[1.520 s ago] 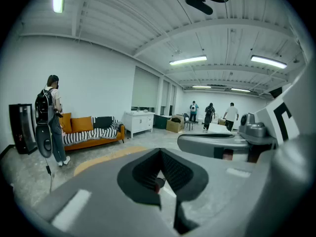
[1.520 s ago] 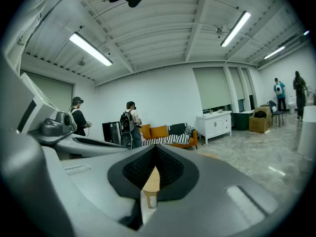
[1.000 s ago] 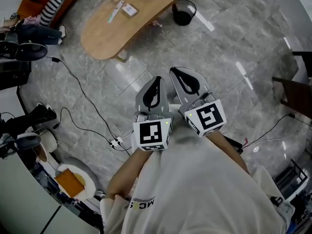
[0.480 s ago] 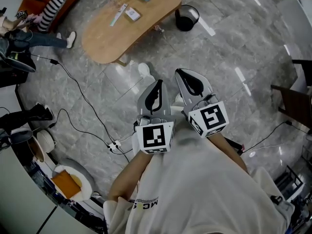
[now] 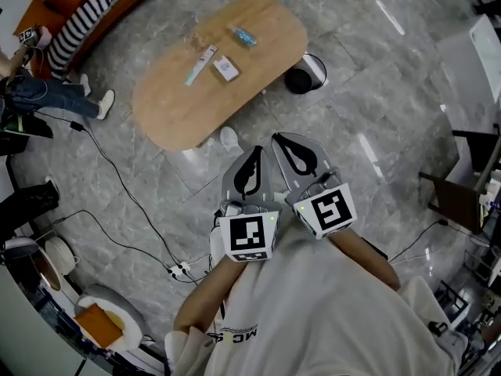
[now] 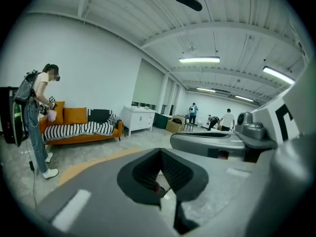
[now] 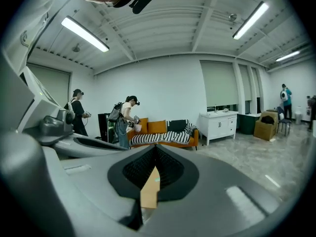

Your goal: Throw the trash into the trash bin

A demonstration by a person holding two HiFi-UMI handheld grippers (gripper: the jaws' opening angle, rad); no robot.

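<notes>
Fingers (image 6: 94, 201) of our left gripper (image 5: 255, 152) are pressing together, smooth grey moulded plastic with ribbed black rubber pads, and we are seeing nothing gripped between them. The right gripper (image 5: 283, 139) is likewise holding its fingers (image 7: 217, 191) closed on nothing. Both are hovering side by side over the grey marbled stone floor (image 5: 376, 92), short of the oval light-wood table (image 5: 168, 108). The trash is lying on that tabletop: a crinkled teal packet (image 5: 243, 36), a long white-and-green strip (image 5: 200, 64) and a small flat white box (image 5: 226, 68) just beside the strip. The round black trash bin with a white liner (image 5: 315, 67) is standing on the floor just beside the table's right end; we cannot tell what is inside it.
</notes>
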